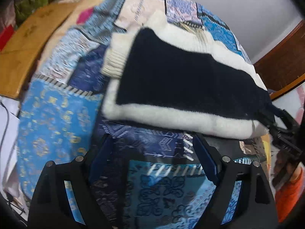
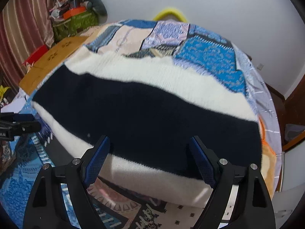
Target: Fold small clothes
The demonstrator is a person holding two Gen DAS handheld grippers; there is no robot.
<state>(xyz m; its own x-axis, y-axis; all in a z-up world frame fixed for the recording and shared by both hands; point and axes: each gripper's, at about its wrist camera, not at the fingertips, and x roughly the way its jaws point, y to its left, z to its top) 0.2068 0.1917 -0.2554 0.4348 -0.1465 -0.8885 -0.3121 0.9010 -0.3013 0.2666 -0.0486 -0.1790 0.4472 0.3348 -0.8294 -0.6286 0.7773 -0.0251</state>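
While the cream-and-navy sweater (image 2: 144, 103) lies flat on the patchwork quilt (image 1: 57, 114) for folding, both grippers' fingers stand wide, empty.

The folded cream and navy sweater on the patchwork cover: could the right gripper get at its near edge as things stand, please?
Probably yes. The right gripper is open, its blue pads either side of the near edge of the sweater, and nothing lies between them. The left gripper is off to the side.
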